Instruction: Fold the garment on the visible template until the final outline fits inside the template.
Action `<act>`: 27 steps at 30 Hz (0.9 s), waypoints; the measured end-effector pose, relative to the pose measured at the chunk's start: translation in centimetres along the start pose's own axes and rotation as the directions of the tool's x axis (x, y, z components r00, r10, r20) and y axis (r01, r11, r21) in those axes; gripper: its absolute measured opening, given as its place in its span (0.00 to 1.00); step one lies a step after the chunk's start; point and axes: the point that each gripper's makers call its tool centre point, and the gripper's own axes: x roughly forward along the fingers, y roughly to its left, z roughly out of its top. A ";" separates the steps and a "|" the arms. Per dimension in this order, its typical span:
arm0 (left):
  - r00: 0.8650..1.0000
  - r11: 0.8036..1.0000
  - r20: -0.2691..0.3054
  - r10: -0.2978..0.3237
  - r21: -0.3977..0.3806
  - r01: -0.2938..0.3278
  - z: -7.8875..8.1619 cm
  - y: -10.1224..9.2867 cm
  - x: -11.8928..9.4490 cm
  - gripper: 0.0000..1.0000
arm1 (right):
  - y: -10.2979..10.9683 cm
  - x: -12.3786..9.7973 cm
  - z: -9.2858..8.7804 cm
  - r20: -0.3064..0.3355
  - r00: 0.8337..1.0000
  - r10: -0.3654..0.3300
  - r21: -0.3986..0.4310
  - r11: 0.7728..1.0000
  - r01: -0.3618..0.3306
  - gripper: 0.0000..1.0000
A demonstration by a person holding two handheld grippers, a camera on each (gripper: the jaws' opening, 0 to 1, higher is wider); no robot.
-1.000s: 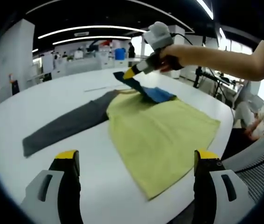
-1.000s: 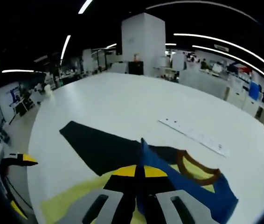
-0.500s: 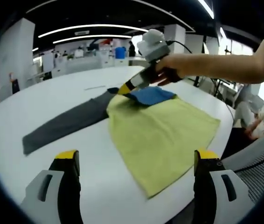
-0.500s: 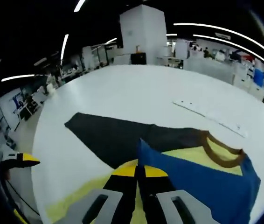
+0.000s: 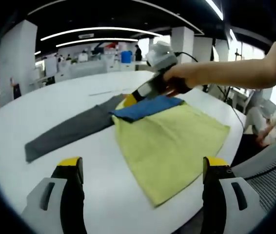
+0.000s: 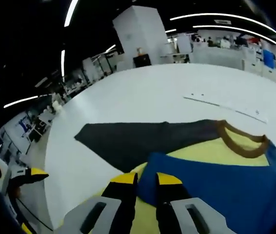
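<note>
A yellow garment (image 5: 172,141) lies flat on the white table (image 5: 55,97), its grey sleeve (image 5: 69,129) stretched out to the left. Its blue sleeve (image 5: 145,107) is folded across the chest. A hand holds my right gripper (image 5: 128,100) low over the sleeve's end. In the right gripper view, that gripper (image 6: 147,179) has its jaws slightly parted, with the tip of the blue sleeve (image 6: 221,180) lying between them. The brown collar (image 6: 240,141) and grey sleeve (image 6: 138,139) lie beyond. My left gripper (image 5: 143,165) hangs open at the near edge, holding nothing.
A thin white strip (image 6: 226,105) lies on the table beyond the garment. A mesh chair (image 5: 267,170) stands off the table's right edge. The left gripper's yellow tip (image 6: 28,173) shows at the left rim. Office desks and a white pillar (image 6: 143,31) stand far behind.
The right gripper has carried the blue sleeve down and across the yellow chest, laying it flat. Its jaws, shut earlier, now stand slightly apart. The left gripper has stayed still.
</note>
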 end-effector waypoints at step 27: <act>1.000 1.000 -0.008 0.010 0.025 -0.010 0.3 0.5 0.0 0.99 | -5.3 -5.3 -1.6 0.040 0.996 -0.075 -0.086 0.993 0.078 0.93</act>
